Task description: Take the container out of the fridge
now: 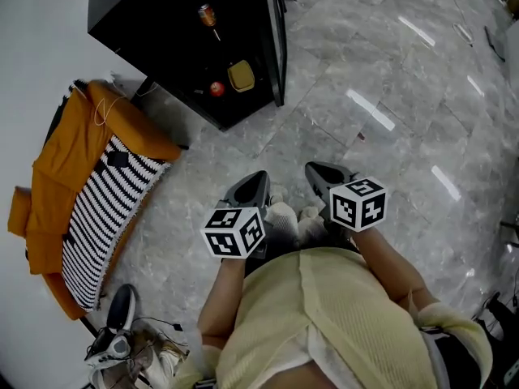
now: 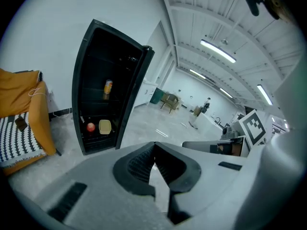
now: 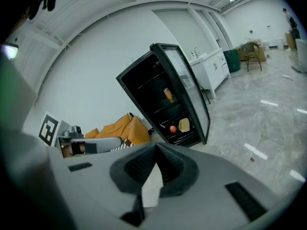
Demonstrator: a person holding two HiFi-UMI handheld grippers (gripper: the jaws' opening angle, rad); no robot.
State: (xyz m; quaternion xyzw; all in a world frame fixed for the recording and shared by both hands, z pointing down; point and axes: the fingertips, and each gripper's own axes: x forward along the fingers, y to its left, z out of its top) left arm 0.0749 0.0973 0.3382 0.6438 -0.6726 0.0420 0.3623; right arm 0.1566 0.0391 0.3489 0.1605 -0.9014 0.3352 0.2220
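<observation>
A black fridge [image 1: 162, 31] stands open on the marble floor, its glass door [image 1: 277, 39] swung to the right. On its bottom shelf lies a yellow container [image 1: 241, 76] [image 2: 105, 126] [image 3: 184, 125], with a red round fruit [image 1: 216, 89] just left of it. An orange can [image 1: 207, 14] stands on a higher shelf. My left gripper [image 1: 251, 186] [image 2: 154, 145] and right gripper [image 1: 323, 177] [image 3: 156, 146] hang side by side close to the person's body, well short of the fridge. Both are shut, with nothing between the jaws.
Left of the fridge sits a chair draped with an orange jacket [image 1: 65, 160] and a black-and-white striped cloth [image 1: 101, 209]. A shoe [image 1: 117, 318] and cables lie near the bottom left. Bare grey marble floor [image 1: 389, 136] stretches between me and the fridge.
</observation>
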